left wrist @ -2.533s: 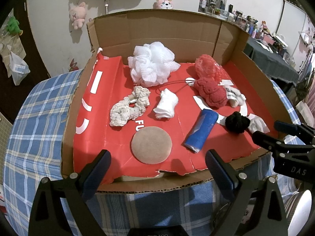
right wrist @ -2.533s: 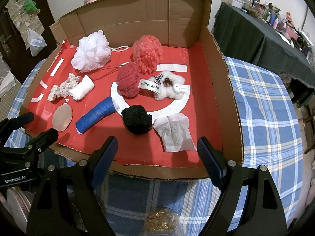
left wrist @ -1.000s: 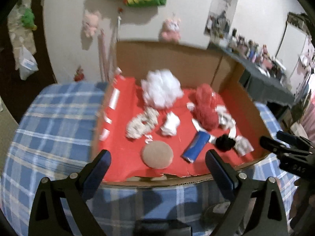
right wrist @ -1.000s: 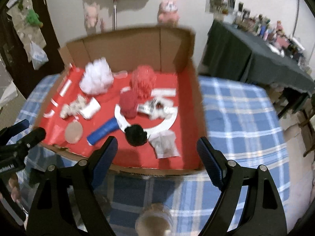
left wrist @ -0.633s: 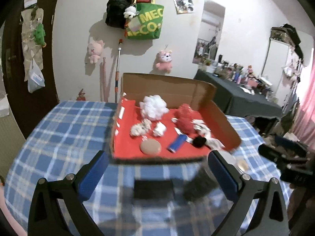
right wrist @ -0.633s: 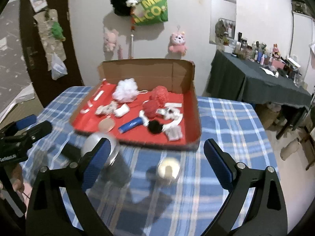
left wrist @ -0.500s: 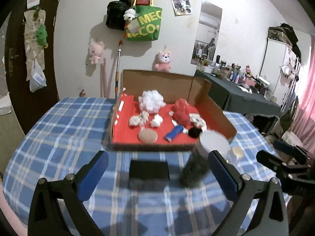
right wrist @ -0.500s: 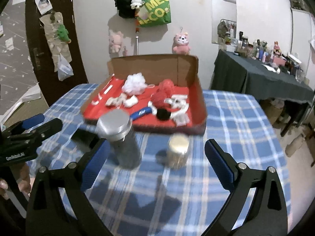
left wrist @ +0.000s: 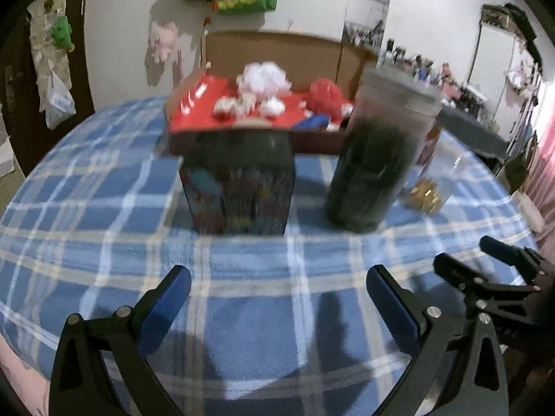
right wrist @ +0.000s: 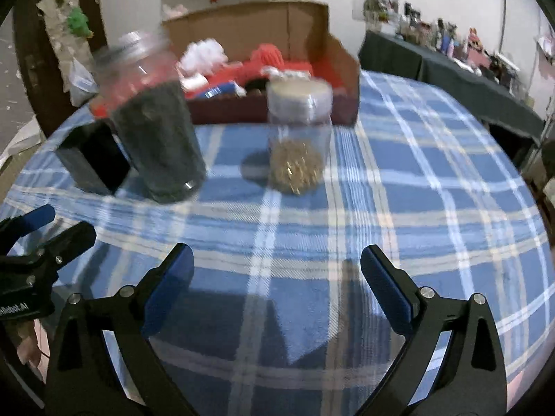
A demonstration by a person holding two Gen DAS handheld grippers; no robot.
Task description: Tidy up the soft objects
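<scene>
A cardboard box with a red floor stands at the far side of the table and holds the soft objects: a white mesh puff, red fluffy pieces and small white bits. In the right wrist view the box shows the same puff and red pieces. My left gripper hangs open and empty over the blue plaid cloth, well short of the box. My right gripper is open and empty too, near the front of the table.
Between me and the box stand a dark mesh container, a tall jar of dark filling and a small clear jar with gold bits. Both views are motion-blurred. A dark-clothed table is at the right.
Both grippers pulled back from the box and sank toward the table. The mesh container and jars now stand in front of them, and the box looks farther away.
</scene>
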